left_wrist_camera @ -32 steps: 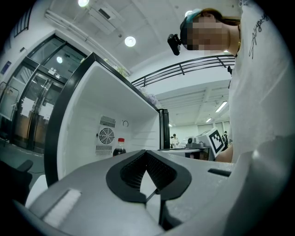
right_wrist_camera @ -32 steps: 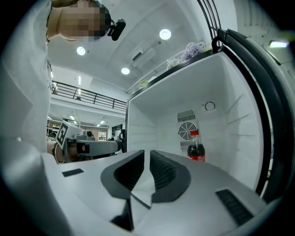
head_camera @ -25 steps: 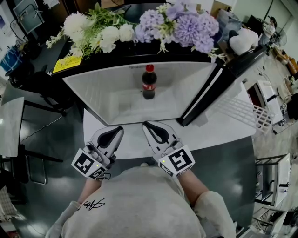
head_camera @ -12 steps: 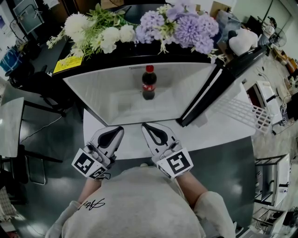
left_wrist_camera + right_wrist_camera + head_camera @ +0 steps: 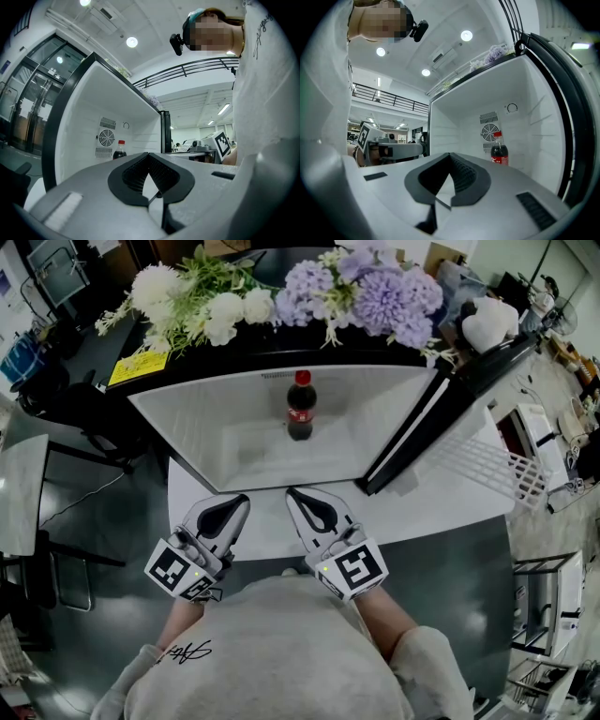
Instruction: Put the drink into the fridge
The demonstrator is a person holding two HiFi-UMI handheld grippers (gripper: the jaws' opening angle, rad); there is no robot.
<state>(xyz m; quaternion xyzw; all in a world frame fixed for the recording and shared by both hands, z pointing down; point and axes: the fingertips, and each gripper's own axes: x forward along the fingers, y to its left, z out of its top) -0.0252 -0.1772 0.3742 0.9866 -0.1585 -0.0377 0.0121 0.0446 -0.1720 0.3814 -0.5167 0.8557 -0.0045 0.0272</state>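
Left gripper (image 5: 242, 502), right gripper (image 5: 294, 493) shut; drink (image 5: 300, 411) inside fridge (image 5: 202, 427), well ahead.

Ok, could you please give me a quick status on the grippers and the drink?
Left gripper and right gripper shut, empty. Drink upright inside fridge. Door open, nothing in the way.

Our left gripper (image 5: 149, 157) has its jaws together, nothing between them. At nine o'clock from their tips a red-capped cola bottle (image 5: 119, 151) stands upright inside the open fridge (image 5: 77, 119), a round fan grille (image 5: 106, 137) at its eleven o'clock.
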